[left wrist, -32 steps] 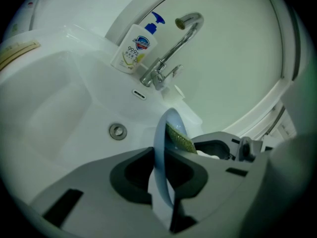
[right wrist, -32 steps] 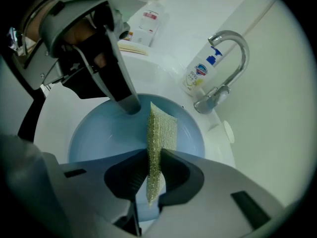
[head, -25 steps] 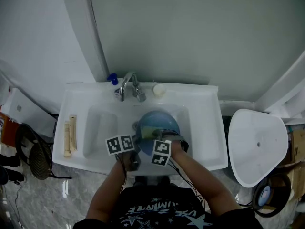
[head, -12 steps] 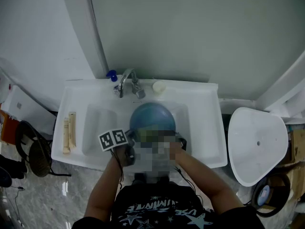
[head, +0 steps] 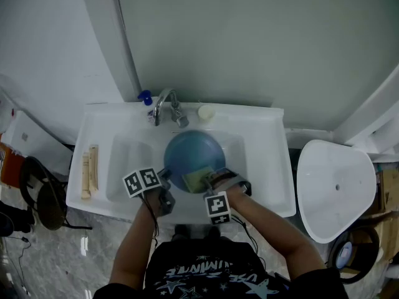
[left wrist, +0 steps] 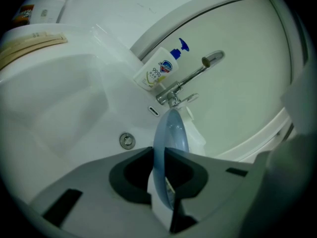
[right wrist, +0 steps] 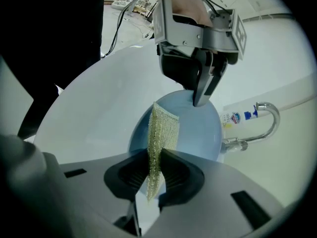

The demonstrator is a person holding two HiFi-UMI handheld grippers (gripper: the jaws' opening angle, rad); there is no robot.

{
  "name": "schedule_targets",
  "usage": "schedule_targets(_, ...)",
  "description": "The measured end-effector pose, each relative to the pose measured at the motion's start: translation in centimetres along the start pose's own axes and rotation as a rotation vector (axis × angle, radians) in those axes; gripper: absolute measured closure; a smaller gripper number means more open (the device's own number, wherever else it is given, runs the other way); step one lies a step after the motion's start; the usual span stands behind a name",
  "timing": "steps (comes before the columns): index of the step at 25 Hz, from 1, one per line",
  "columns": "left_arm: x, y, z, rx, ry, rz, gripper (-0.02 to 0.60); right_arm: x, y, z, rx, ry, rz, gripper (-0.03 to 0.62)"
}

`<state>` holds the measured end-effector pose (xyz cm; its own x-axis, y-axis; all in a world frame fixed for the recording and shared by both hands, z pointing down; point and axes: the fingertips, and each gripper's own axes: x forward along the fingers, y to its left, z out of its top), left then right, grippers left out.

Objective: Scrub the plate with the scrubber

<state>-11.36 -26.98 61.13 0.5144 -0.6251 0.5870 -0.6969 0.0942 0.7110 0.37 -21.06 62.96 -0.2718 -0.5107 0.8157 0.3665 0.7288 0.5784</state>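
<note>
One blue plate (head: pixel 189 148) is held in the basin of the white sink (head: pixel 267 189), its near rim pinched edge-on between the jaws of the left gripper (left wrist: pixel 161 151). One yellow-green mesh scrubber (right wrist: pixel 163 130) lies against the plate's face, its lower end clamped in the right gripper (right wrist: pixel 157 157). Behind the plate stand one chrome faucet (head: pixel 165 106) and one pump bottle (left wrist: pixel 159 69). Two tan strips (head: pixel 90 173) lie on the sink's left ledge, well apart.
</note>
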Motion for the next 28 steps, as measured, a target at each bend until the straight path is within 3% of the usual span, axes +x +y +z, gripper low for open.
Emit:
schedule_targets(5,-0.3,0.6,-0.1,0.009,-0.014,0.012,0.532,-0.5,0.0,-0.9,0.030,-0.002,-0.009,0.523)
schedule_targets(10,-0.5,0.6,-1.2,0.046,-0.003,0.011,0.532,-1.8,-2.5,-1.0,0.201,-0.077,-0.109,0.523)
schedule_targets(17,-0.9,-0.4,-3.1,0.102,0.032,-0.026,0.532,-1.9,-7.2,-3.2,0.276,-0.024,-0.238,0.523)
schedule_targets(22,-1.2,-1.8,-3.9,0.105,0.044,-0.080,0.532,-1.4,-8.1,-3.9,0.257,0.022,-0.269,0.523)
schedule_targets(28,-1.2,-3.2,-4.1,0.126,0.031,-0.085,0.532,-1.2,-8.8,-4.5,0.248,0.108,-0.290,0.523)
